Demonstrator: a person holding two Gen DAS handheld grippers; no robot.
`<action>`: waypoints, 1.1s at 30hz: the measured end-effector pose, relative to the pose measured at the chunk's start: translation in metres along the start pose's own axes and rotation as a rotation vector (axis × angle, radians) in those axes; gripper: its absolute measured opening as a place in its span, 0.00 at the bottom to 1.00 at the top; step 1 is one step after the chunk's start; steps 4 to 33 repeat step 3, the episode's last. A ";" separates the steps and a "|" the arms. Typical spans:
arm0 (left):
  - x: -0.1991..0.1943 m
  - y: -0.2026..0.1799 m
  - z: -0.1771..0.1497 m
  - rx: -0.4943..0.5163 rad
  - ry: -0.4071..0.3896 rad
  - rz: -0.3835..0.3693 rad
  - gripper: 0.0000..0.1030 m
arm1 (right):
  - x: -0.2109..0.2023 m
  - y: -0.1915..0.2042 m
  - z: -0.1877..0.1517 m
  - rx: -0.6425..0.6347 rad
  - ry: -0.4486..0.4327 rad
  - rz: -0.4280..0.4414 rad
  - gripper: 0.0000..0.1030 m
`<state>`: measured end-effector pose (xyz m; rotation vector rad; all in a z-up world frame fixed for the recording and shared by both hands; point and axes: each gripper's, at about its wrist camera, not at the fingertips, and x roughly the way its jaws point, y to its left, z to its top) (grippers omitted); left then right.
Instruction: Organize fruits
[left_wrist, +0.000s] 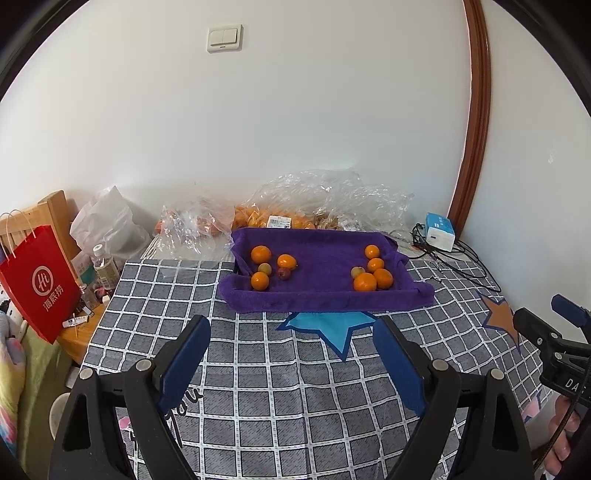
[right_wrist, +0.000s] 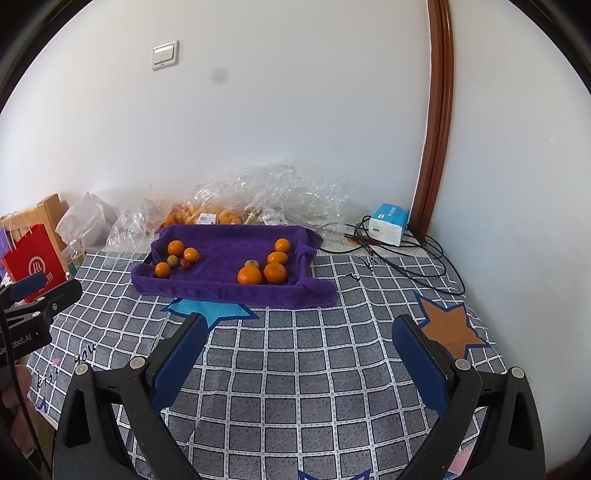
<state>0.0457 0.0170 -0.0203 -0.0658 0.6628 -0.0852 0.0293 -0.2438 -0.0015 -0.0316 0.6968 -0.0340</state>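
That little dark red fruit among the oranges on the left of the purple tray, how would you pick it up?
Grip the dark red fruit across its round middle, coming down from above. An orange sits right behind it and a small greenish fruit to its left, so a sideways approach would likely bump them. The left gripper is open and nearer that group.

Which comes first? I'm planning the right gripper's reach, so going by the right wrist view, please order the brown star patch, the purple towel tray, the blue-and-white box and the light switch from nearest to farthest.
1. Brown star patch: on the cloth, beside the right gripper.
2. Purple towel tray: ahead, slightly left.
3. Blue-and-white box: far right, by the wall.
4. Light switch: high on the wall, left.
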 end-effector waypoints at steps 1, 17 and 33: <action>0.001 0.000 0.000 0.001 0.001 0.000 0.87 | 0.000 0.000 0.000 0.000 0.001 0.001 0.96; 0.002 0.000 0.000 0.004 0.004 0.004 0.87 | 0.002 0.001 -0.001 -0.003 0.005 0.003 0.96; 0.002 0.000 0.000 0.004 0.004 0.004 0.87 | 0.002 0.001 -0.001 -0.003 0.005 0.003 0.96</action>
